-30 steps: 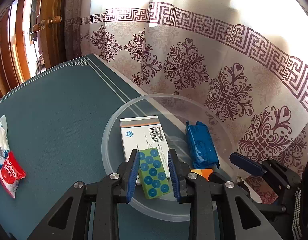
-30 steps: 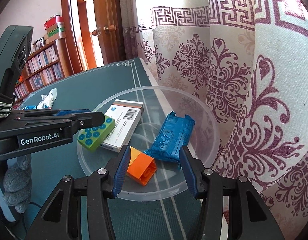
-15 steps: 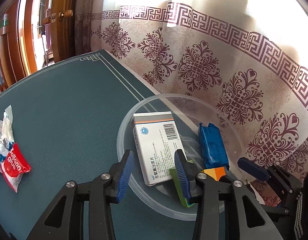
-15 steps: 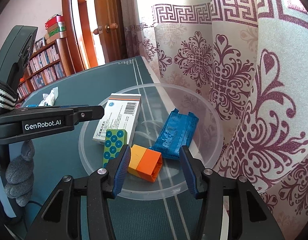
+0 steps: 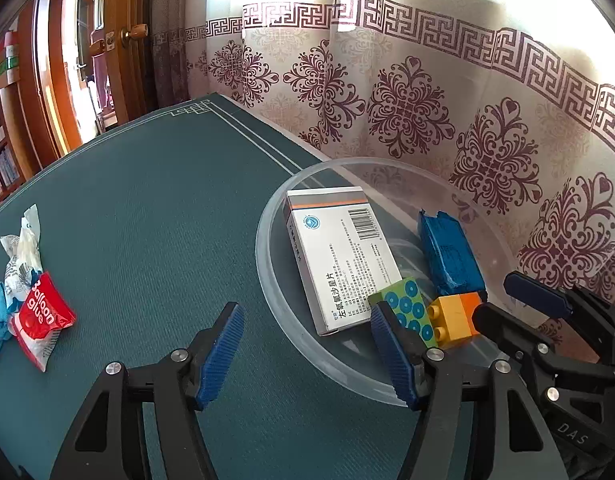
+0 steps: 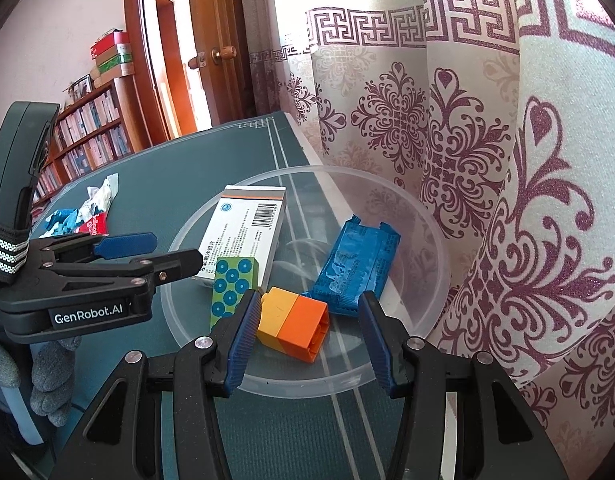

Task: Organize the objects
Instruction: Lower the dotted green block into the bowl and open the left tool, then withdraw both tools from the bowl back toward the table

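Left hand-held gripper (image 5: 307, 354) had just let go, gaped empty; green block (image 5: 407, 312) probably lay settled in bowl (image 5: 275, 312) ahead. Wrappers (image 5: 39, 320) remained left.

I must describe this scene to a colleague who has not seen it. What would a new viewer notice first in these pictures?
First, the clear plastic bowl at the table's curtain side, holding a white medicine box, a blue packet, a green dotted block and a yellow-orange block. Both the left gripper and the right gripper are open and empty near it. To the far left on the green mat lies a red glue packet among wrappers.
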`<act>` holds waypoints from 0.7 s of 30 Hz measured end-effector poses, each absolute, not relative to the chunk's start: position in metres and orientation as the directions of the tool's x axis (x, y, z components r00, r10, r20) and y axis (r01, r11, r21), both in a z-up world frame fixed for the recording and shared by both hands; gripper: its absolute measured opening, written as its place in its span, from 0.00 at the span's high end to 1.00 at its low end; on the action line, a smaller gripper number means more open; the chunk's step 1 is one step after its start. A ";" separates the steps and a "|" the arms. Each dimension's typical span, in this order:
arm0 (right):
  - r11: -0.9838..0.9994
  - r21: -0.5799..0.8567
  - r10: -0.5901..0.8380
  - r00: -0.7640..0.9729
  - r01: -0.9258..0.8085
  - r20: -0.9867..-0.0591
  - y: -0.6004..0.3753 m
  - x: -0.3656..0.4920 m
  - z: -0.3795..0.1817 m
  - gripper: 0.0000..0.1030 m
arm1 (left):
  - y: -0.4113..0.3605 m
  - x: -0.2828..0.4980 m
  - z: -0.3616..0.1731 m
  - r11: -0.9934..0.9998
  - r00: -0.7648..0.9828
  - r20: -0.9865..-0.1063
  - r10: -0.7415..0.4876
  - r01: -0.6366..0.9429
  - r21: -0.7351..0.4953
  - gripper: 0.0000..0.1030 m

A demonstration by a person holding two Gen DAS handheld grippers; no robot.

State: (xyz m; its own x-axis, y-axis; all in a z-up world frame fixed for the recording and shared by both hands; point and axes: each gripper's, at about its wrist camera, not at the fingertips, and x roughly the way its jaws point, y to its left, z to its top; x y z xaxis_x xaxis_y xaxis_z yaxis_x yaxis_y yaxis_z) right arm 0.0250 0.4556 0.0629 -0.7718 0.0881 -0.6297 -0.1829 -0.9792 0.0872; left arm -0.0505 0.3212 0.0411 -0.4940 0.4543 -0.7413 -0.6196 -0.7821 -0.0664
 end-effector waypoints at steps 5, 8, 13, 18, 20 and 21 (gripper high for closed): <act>-0.978 0.091 0.088 -0.771 -0.186 -0.631 0.456 0.025 0.063 0.49 | 0.320 -0.049 0.034 -0.775 -0.485 -0.755 0.442 -0.631 -0.048 0.29; -0.978 0.091 0.088 -0.772 -0.186 -0.630 0.456 0.024 0.063 0.49 | 0.320 -0.050 0.029 -0.779 -0.482 -0.764 0.428 -0.625 -0.042 0.29; -0.978 0.092 0.087 -0.772 -0.186 -0.630 0.456 0.024 0.063 0.49 | 0.325 -0.056 0.026 -0.788 -0.493 -0.769 0.408 -0.616 -0.024 0.28; -0.978 0.096 0.086 -0.773 -0.186 -0.629 0.456 0.025 0.064 0.49 | 0.333 -0.066 0.025 -0.801 -0.534 -0.756 0.380 -0.598 0.020 0.28; -0.978 0.096 0.085 -0.773 -0.186 -0.629 0.456 0.025 0.064 0.49 | 0.336 -0.072 0.025 -0.809 -0.548 -0.752 0.366 -0.587 0.033 0.28; -0.978 0.096 0.085 -0.773 -0.186 -0.629 0.455 0.025 0.064 0.49 | 0.337 -0.076 0.026 -0.814 -0.551 -0.751 0.363 -0.581 0.033 0.28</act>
